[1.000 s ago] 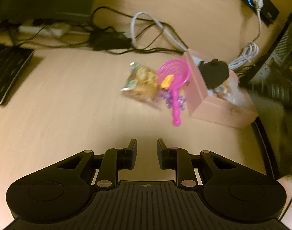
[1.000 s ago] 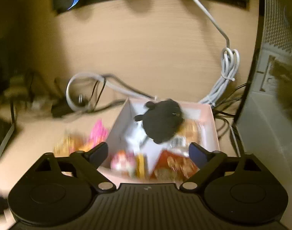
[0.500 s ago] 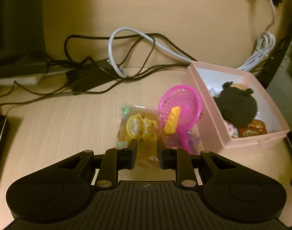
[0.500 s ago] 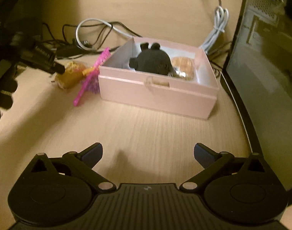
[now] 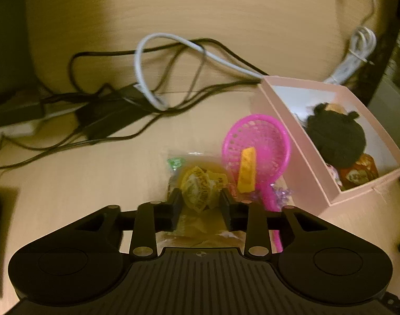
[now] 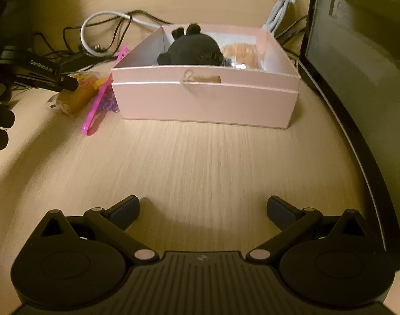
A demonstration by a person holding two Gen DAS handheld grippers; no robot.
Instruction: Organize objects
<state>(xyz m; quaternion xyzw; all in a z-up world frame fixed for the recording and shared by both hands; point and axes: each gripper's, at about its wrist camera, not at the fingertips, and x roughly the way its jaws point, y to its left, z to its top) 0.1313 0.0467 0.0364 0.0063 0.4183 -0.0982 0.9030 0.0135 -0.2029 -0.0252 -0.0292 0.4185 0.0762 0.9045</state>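
Beside the pink box (image 5: 299,157), left gripper (image 5: 200,204) jaws now opening around the snack packet (image 5: 200,189); right gripper (image 6: 203,210) jaws wide, empty.

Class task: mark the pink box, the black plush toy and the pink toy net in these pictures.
pink box (image 6: 205,102), right wrist view, front wall.
black plush toy (image 6: 192,50), right wrist view, body.
pink toy net (image 5: 262,141), left wrist view, mesh head.

One open pink cardboard box (image 6: 205,99) sits on the pale wooden desk (image 6: 200,162). One round black plush toy (image 6: 190,50) is inside it. Beside the box I count one pink plastic sieve scoop (image 5: 256,147), one yellow snack packet in clear wrap (image 5: 197,186), and one white looped cable (image 5: 147,78) behind them.
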